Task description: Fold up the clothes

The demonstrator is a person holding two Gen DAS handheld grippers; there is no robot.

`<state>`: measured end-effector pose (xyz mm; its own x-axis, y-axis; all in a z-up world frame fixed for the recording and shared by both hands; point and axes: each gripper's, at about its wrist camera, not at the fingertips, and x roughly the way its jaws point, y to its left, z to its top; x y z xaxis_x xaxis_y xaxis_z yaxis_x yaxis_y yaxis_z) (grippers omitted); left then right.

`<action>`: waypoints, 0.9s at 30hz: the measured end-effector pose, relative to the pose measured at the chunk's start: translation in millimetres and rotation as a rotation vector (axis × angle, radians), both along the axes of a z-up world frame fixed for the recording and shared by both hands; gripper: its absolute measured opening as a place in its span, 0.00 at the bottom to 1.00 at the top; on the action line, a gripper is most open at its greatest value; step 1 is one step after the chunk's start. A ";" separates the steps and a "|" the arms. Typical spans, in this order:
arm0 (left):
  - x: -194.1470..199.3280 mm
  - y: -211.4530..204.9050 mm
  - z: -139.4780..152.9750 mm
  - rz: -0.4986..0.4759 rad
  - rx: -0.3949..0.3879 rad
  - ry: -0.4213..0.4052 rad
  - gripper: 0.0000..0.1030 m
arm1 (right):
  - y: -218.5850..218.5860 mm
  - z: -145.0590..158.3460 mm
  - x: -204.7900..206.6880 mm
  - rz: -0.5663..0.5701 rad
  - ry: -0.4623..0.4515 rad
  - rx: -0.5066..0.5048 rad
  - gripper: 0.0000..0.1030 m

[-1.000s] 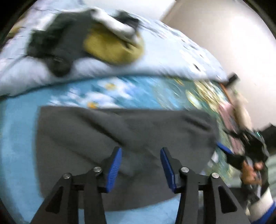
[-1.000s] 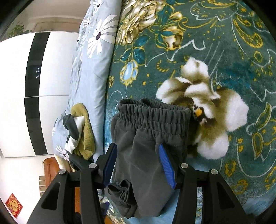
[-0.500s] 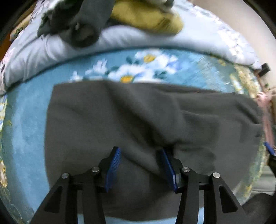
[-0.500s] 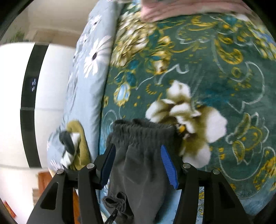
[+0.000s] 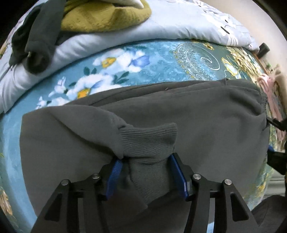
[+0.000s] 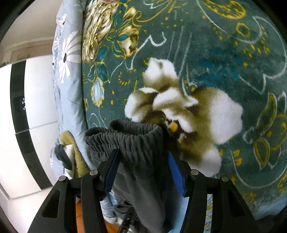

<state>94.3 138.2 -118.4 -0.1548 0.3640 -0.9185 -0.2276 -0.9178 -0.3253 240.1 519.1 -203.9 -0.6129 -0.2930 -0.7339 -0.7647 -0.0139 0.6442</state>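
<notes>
Grey sweatpants [image 5: 197, 116] lie folded across a teal floral blanket [image 5: 161, 59]. In the left wrist view, a ribbed leg cuff [image 5: 148, 138] bulges up between the blue pads of my left gripper [image 5: 145, 166]. The jaws stand wide apart, so the gripper is open around the cuff. In the right wrist view, the gathered elastic waistband [image 6: 129, 134] sits between the fingers of my right gripper [image 6: 141, 166]. This gripper is also open and straddles the fabric, with the blanket [image 6: 215, 44] beyond it. The pants' far end is hidden below the fingers.
A pale blue flowered quilt [image 5: 179, 26] is bunched along the far side. An olive knit top [image 5: 107, 16] and a dark garment [image 5: 39, 35] lie on it. A pink garment [image 5: 269, 89] lies at the right edge. A white wardrobe with a black stripe [image 6: 35, 107] stands beyond the bed.
My left gripper has come down and forward onto the pants, and the ribbed cuff is now bunched up between its fingers. My right gripper has stayed around the waistband, shifting slightly.
</notes>
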 end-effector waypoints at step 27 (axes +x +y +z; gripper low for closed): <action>8.1 -148.1 14.9 0.263 0.228 -0.076 0.62 | -160.7 184.0 -74.4 0.567 0.324 0.611 0.33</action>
<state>102.5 -9.8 -103.4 -0.2047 0.5181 -0.8305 0.0394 -0.8434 -0.5359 165.7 358.4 -19.9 -0.6992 -0.2301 -0.6769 -0.3201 -0.7459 0.5841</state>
